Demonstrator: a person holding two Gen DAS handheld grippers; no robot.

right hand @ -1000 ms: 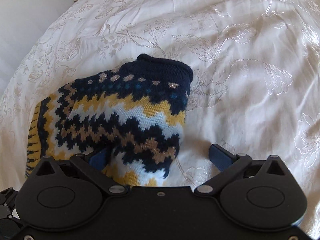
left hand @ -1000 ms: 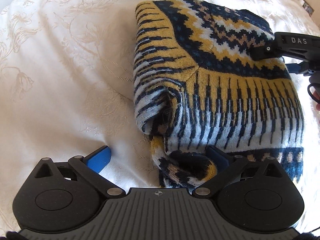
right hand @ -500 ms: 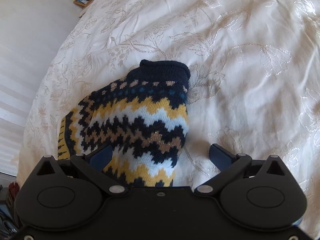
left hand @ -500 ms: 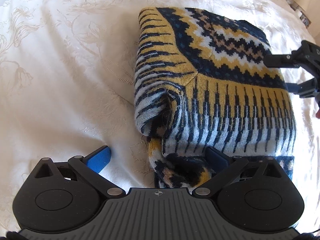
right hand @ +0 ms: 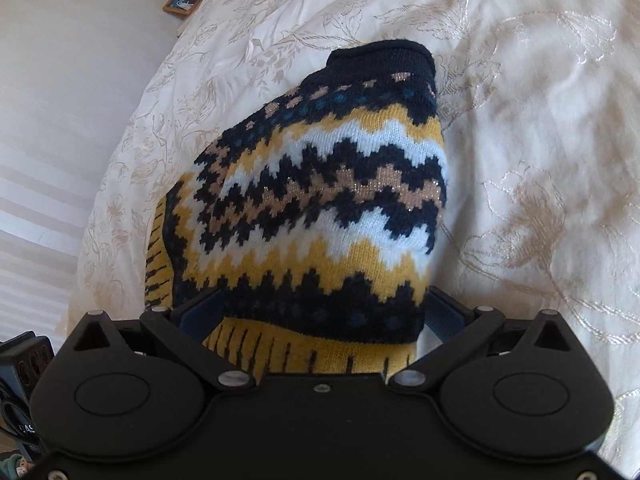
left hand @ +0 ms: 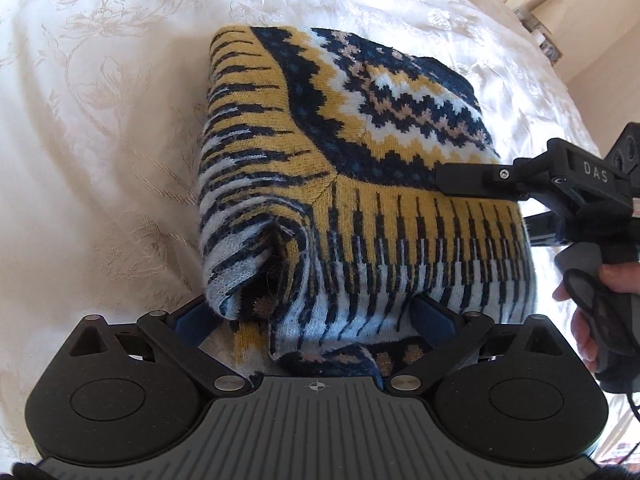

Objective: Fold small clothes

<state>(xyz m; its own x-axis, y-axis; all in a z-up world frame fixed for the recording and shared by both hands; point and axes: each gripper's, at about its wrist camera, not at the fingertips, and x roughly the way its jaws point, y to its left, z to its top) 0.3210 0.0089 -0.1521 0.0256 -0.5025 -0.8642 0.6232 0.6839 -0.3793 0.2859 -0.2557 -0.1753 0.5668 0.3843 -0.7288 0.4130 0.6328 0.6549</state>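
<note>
A folded knit sweater (left hand: 360, 184) in navy, yellow and white zigzag lies on the white bedspread (left hand: 100, 140). My left gripper (left hand: 312, 316) is open, its blue fingers straddling the sweater's near folded edge. My right gripper (right hand: 324, 316) is open too, its fingers on either side of the sweater (right hand: 320, 208), whose navy collar points away. In the left wrist view the right gripper's black finger (left hand: 476, 180) lies over the sweater's right side, held by a hand (left hand: 612, 280).
The embroidered white bedspread (right hand: 540, 160) spreads all around the sweater. Its edge drops off at left in the right wrist view, with a pale floor (right hand: 60, 120) and small picture frames (right hand: 182, 2) beyond.
Both grippers have moved in onto the sweater, which now fills the gap between each pair of fingers. The right gripper came back over the sweater's right side.
</note>
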